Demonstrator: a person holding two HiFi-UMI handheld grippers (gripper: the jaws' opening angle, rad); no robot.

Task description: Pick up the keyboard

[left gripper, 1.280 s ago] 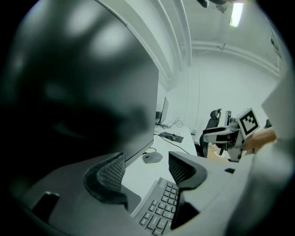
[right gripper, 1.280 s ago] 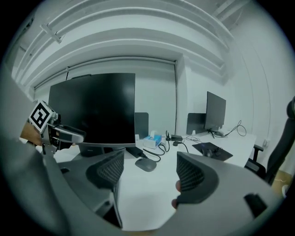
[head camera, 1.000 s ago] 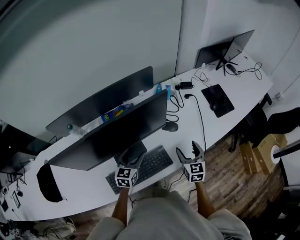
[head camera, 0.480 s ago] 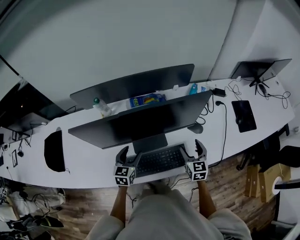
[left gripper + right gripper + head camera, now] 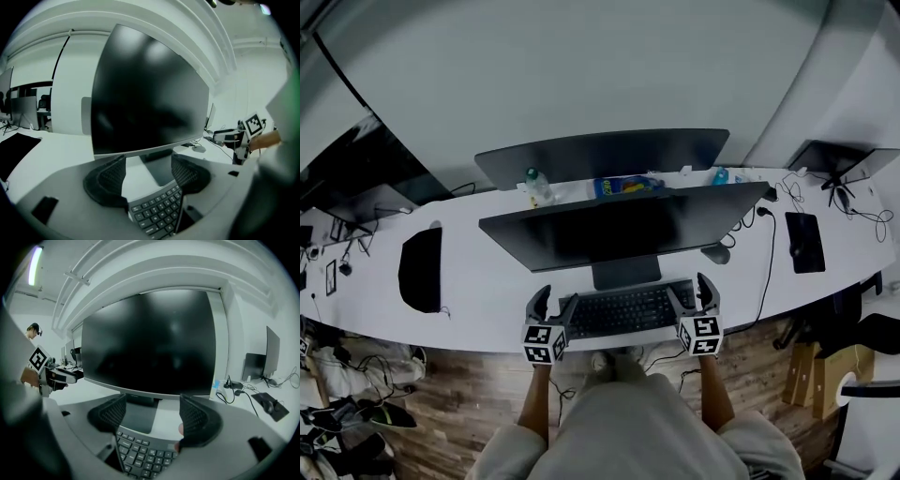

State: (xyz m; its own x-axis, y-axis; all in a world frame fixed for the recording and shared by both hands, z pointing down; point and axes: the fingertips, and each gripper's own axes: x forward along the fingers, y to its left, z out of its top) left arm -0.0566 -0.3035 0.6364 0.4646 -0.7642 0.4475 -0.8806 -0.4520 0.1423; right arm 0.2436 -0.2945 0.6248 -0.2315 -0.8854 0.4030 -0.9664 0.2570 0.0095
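A dark keyboard [image 5: 623,307] lies on the white desk [image 5: 487,323] in front of the monitor's stand [image 5: 625,273]. My left gripper [image 5: 555,302] stands open at the keyboard's left end, and the keys [image 5: 157,211] show low between its pads in the left gripper view. My right gripper [image 5: 689,289] stands open at the right end, with the keyboard [image 5: 140,453] low between its pads in the right gripper view. Neither gripper's pads press on the keyboard. The left gripper [image 5: 147,168] and the right gripper [image 5: 152,411] both point at the monitor's foot.
A wide black monitor [image 5: 623,230] stands just behind the keyboard, with a second monitor [image 5: 600,155] behind it. A mouse [image 5: 714,253] lies to the right, beside cables. A black pad [image 5: 420,268] lies at the left. A bottle [image 5: 536,186] stands at the back.
The head view has swung round to face the desk squarely. Both grippers have moved sideways and now flank the keyboard's two ends. Their jaws stayed open.
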